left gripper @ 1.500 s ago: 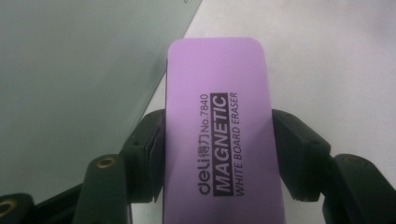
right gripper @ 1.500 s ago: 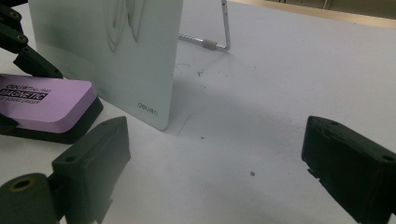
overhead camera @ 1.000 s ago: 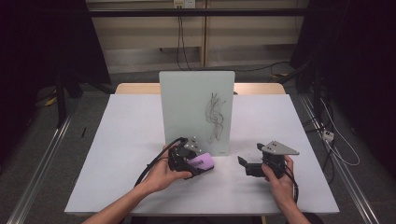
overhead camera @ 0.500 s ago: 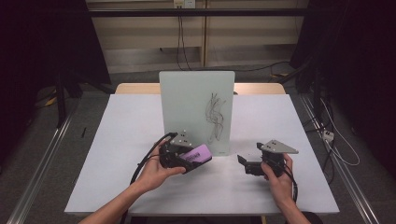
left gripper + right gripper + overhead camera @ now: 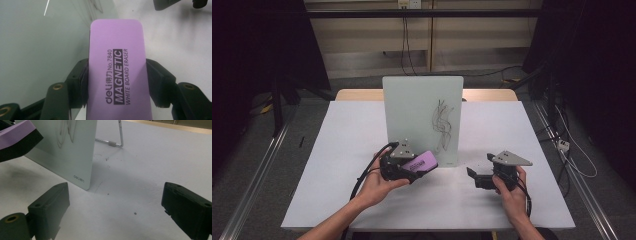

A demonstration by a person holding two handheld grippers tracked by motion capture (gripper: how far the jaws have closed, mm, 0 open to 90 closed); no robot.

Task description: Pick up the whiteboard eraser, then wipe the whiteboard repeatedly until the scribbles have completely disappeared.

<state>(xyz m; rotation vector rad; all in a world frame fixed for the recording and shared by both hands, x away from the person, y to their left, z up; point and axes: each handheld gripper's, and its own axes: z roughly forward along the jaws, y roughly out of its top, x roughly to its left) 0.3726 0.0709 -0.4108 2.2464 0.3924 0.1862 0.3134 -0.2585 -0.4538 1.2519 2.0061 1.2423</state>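
High view: an upright glass whiteboard (image 5: pixel 422 117) with black scribbles (image 5: pixel 442 125) is seen mid-table (image 5: pixel 337 150), just beyond the purple magnetic whiteboard eraser (image 5: pixel 422 162). That eraser is clamped between the left gripper's (image 5: pixel 404 167) jaws, held above the tabletop. The right gripper (image 5: pixel 472 176) is held agape, empty.

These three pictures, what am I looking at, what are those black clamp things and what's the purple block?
A person sits at a white table, holding a hand-operated black gripper in each hand. One picture looks down from above; the other two come from cameras riding on the grippers. The left gripper has its fingers shut on a purple rectangular magnetic whiteboard eraser. The right gripper rests open on the table, holding nothing. Between them stands an upright pale glass drawing board with black scribbles, propped on a wire stand.
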